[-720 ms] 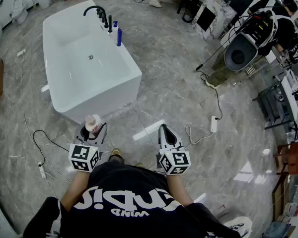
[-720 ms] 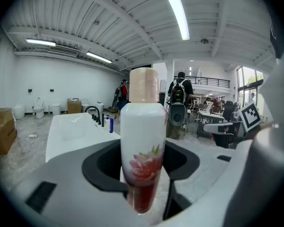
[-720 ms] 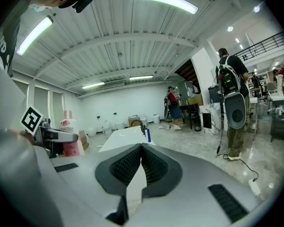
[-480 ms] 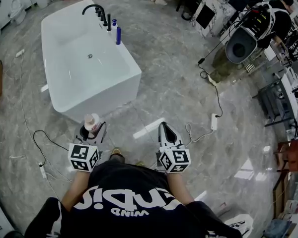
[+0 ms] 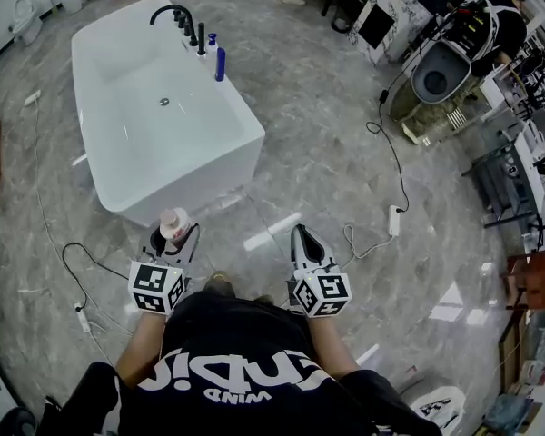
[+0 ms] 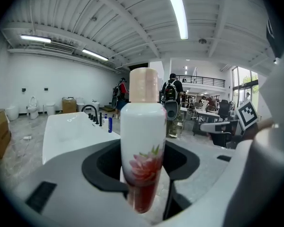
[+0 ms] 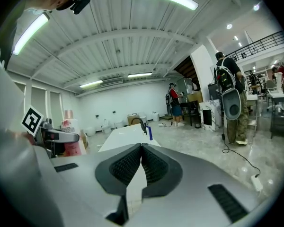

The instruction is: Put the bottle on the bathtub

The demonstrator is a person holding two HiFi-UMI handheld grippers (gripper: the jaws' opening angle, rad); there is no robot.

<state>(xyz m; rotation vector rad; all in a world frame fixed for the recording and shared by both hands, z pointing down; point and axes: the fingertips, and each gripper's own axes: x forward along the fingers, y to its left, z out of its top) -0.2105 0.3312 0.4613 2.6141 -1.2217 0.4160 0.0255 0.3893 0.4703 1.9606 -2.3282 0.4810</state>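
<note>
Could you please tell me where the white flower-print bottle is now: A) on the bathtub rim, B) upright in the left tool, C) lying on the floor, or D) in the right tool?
B: the white bottle with the pink flower print stands upright, clasped by the left tool.

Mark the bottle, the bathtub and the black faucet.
bottle (image 6: 143,136), left gripper view, on its white body.
bathtub (image 5: 209,175), head view, on its near outer wall.
black faucet (image 5: 172,8), head view, on the top of its arch.

A grey marble floor (image 5: 327,153) is crossed by cables (image 5: 395,166); white walls (image 6: 61,74) are lit by ceiling strip lights (image 6: 179,13).
</note>
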